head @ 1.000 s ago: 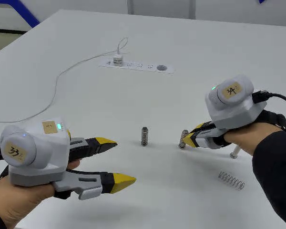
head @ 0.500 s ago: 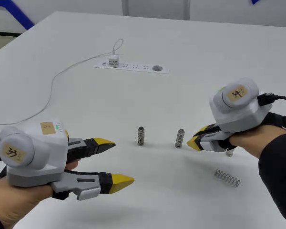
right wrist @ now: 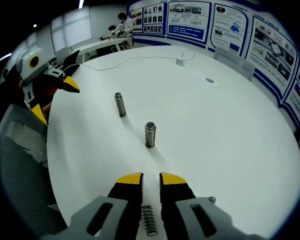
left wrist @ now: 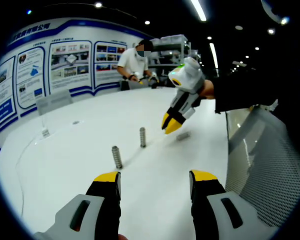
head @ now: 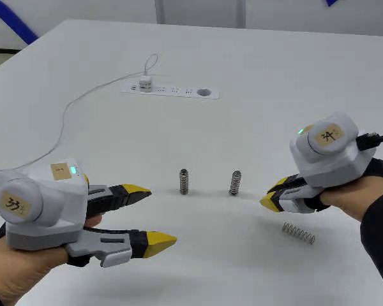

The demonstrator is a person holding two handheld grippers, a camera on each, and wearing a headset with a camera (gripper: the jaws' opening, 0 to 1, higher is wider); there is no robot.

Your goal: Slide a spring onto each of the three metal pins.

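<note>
Loose spring (head: 299, 233) lies on its side on the table (head: 255, 127), near my right gripper (head: 272, 194), on my side of it. Two other springs sit on upright pins mid-table: left sprung pin (head: 184, 182) and right sprung pin (head: 235, 183), near each other.

Right gripper: held low over the table, tips pointing left at the right sprung pin but apart from it. Jaws parted by a narrow gap, nothing between them.

Left gripper (head: 161, 215): held level at the near left, tips pointing right. Jaws wide apart, empty.

Versus 1 s ago: my right tips were against the right sprung pin; they have since drawn back to the right. Left gripper pose unchanged, loose spring unmoved. Power strip (head: 172, 91) lies at the far side.
</note>
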